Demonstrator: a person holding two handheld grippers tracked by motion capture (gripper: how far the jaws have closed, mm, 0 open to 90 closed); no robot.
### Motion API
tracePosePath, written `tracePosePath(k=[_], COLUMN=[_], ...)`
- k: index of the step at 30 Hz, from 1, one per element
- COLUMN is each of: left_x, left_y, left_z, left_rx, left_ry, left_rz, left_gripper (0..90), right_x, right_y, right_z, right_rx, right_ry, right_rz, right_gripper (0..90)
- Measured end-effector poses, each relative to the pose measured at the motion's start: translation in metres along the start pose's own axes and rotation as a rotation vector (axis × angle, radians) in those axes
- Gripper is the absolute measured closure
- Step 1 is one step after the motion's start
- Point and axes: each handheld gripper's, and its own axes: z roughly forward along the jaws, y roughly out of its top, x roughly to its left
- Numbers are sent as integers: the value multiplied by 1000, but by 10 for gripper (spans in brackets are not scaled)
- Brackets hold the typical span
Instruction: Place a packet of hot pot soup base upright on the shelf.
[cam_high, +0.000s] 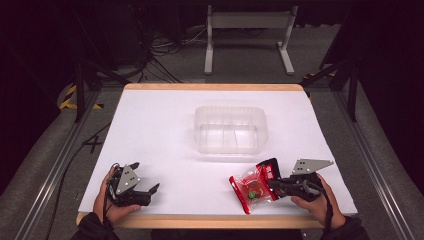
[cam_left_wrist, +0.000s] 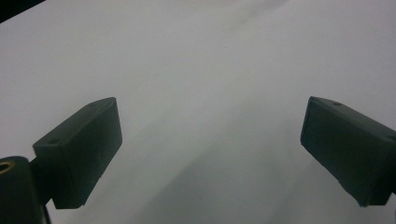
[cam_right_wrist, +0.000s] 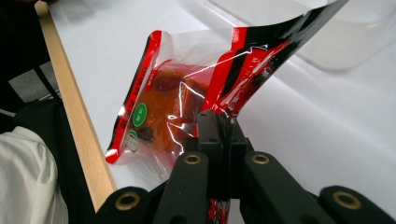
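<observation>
**Snack packet pinched at its edge**

I see my right gripper (cam_right_wrist: 223, 122) clamped on the glossy red-and-clear snack packet (cam_right_wrist: 187, 98); its crinkled film fans out ahead of the jaws. Beyond it stands the translucent plastic tub (cam_high: 230, 129). My left gripper (cam_left_wrist: 210, 154) has its jaws apart over the matte white table (cam_left_wrist: 210, 56).

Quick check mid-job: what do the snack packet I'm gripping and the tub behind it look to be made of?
Snack packet: thin plastic film, glossy, clear window with red and black print; it creases and glints where the right hand-held gripper pinches it. Tub: probably thin moulded plastic, cloudy-clear, since the white table shows through its walls.
</observation>
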Motion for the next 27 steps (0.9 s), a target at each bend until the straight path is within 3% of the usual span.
tracePosePath(k=[2,10,14,16,27], left_x=[0,-3,-7,-8,-8], left_y=[0,3,6,6,6], left_z=[-1,-7,-7,-6,-4], left_rx=[-3,-43,-46,-43,-49], left_ry=[2,-6,-11,-14,-29], left_rz=[-1,-26,-9,-2,-17], left_gripper=[60,62,63,63,68], right_x=[3,17,20,24,28], right_y=[5,34,44,60,102], right_z=[-2,-9,-12,-15,-13], right_rx=[-15,-63,-67,-54,-5], right_ry=[-21,-22,-32,-56,-54], right_rz=[-17,-78,-96,-131,-146], right_gripper=[900,900,900,900,900])
